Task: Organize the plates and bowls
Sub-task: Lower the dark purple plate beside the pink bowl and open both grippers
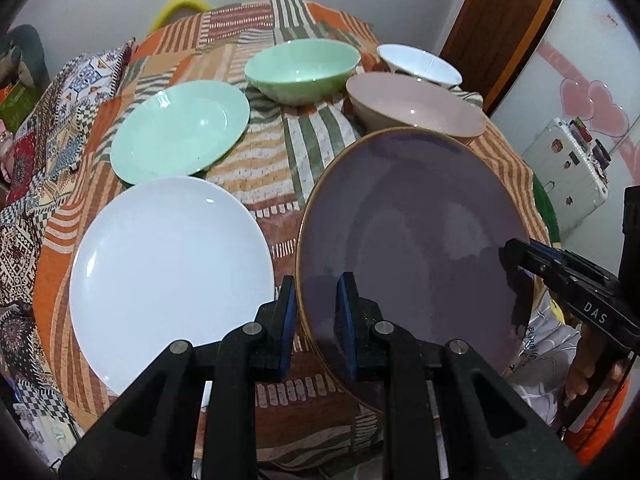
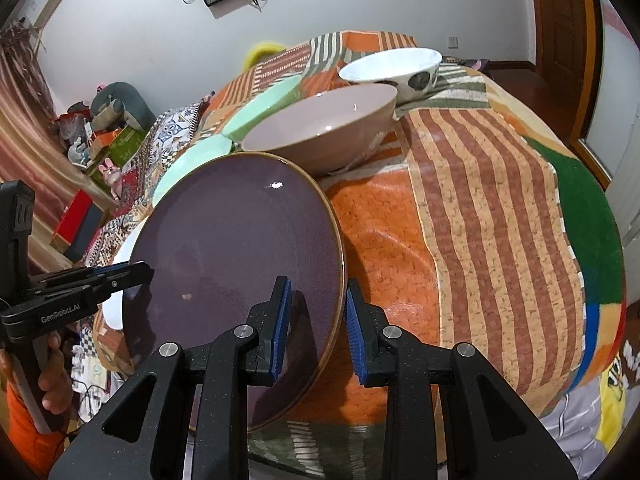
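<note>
Three plates: purple [image 1: 416,240], white [image 1: 168,276], green [image 1: 180,130]; three bowls: green [image 1: 302,70], pink [image 1: 416,106], white [image 1: 420,64].

3 bowls [image 1: 302,70] behind 3 plates [image 1: 172,276]

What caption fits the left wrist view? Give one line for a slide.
Both grippers clamp the purple plate by opposite rims above the patterned tablecloth, beside the white plate.
</note>
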